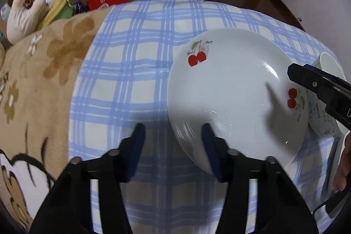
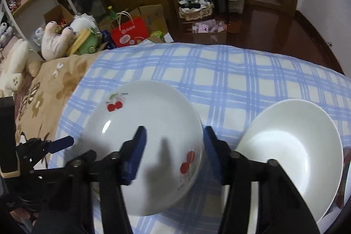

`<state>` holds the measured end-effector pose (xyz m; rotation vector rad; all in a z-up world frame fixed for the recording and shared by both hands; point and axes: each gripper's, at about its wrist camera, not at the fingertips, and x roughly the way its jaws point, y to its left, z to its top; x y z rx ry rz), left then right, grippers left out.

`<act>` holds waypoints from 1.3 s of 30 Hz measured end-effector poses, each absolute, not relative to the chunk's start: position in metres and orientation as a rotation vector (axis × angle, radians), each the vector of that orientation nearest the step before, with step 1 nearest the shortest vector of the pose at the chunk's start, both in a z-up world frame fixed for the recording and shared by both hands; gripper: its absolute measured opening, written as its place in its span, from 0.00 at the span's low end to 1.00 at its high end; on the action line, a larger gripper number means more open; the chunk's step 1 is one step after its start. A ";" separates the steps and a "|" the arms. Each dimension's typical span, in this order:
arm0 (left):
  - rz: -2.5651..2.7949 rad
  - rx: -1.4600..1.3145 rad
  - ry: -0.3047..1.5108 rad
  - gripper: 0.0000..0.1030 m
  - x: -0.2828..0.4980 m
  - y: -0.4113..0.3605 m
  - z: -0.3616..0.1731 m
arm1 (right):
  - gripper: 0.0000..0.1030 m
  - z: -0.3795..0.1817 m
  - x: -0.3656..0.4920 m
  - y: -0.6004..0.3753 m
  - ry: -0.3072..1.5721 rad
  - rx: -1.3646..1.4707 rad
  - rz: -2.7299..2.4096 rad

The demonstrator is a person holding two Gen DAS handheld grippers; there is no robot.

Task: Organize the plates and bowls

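Note:
A white plate with red cherry prints [image 1: 232, 89] [image 2: 140, 124] lies on the blue checked cloth [image 1: 131, 63] [image 2: 241, 71]. My left gripper [image 1: 173, 133] straddles its left rim: one blue pad is over the plate, the other over the cloth, and neither presses on it. My right gripper [image 2: 175, 135] straddles the opposite rim the same way, with a wide gap. One finger [image 1: 307, 80] of the right gripper shows in the left wrist view, and one finger [image 2: 63, 143] of the left shows in the right wrist view. A white bowl [image 2: 291, 146] [image 1: 322, 113] sits just right of the plate.
A brown flowered blanket [image 1: 43, 80] [image 2: 43, 89] covers the surface left of the cloth. Beyond the far edge are plush toys [image 2: 57, 38], a red bag [image 2: 129, 32], cardboard boxes and a lace-trimmed basket [image 2: 195, 8] on the dark floor. A hand [image 1: 343, 166] shows at the right edge.

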<state>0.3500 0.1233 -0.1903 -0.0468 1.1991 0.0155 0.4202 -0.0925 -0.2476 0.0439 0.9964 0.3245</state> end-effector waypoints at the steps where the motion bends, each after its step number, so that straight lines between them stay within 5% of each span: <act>1: 0.020 -0.070 1.202 0.43 0.351 0.125 -0.194 | 0.51 -0.247 0.421 -0.091 0.998 0.029 0.314; 7: 0.014 -0.118 1.175 0.32 0.351 0.126 -0.198 | 0.50 -0.245 0.428 -0.086 1.000 0.021 0.320; 14: 0.017 -0.091 1.159 0.33 0.353 0.117 -0.202 | 0.30 -0.256 0.437 -0.076 1.079 -0.037 0.313; 37: -0.023 -0.187 1.159 0.29 0.354 0.127 -0.204 | 0.28 -0.248 0.455 -0.092 1.146 0.152 0.414; 39: -0.026 -0.203 1.157 0.27 0.354 0.130 -0.204 | 0.13 -0.246 0.456 -0.090 1.148 0.136 0.412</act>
